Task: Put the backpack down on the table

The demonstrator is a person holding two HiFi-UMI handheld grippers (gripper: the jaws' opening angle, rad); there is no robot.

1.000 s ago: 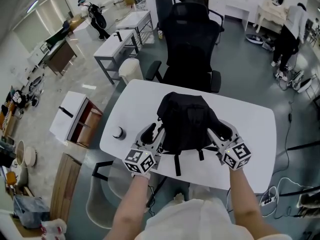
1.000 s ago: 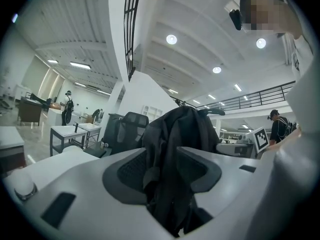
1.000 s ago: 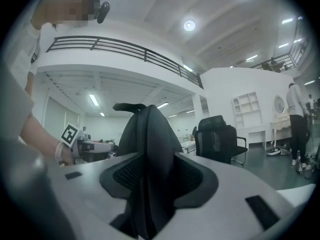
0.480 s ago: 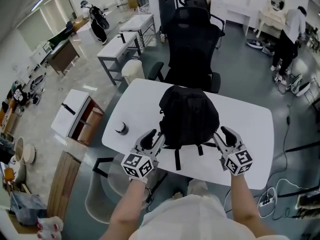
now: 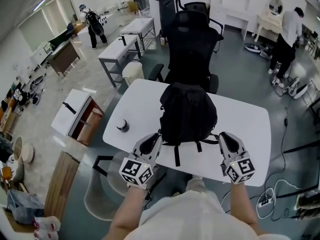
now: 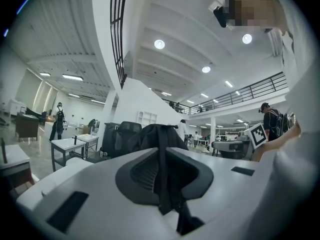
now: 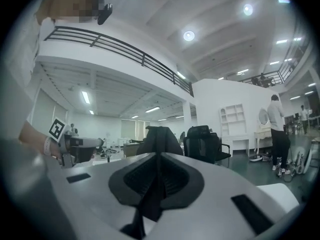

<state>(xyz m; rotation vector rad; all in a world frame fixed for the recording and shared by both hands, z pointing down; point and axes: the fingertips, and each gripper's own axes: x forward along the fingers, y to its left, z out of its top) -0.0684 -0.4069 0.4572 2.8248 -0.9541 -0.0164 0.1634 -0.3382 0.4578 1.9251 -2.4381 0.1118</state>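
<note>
Your left gripper (image 5: 154, 139) is closing. In the left gripper view its jaws are drawn almost together, with only a thin dark seam between the pads (image 6: 142, 171), and nothing is caught in it. Your right gripper (image 5: 225, 136) is closing in the same way: the right gripper view shows its pads (image 7: 172, 176) nearly met and nothing between them. Both grippers sit at the near edge of the white table (image 5: 247, 126), one on each side of the black backpack (image 5: 187, 114), and both are clear of it. Each points level, away from you across the table, and its marker cube faces up toward your head. The backpack rests on the middle of the table. Its long axis runs from you toward the black office chair (image 5: 192, 44) at the far edge. Its rounded end lies toward the chair and its loose strap ends trail toward you, one of them hanging over the near edge between your grippers. Whether it lies flat or sits propped up you cannot tell. A small dark round container (image 5: 122, 126) stands well apart on the table's left side.
</note>
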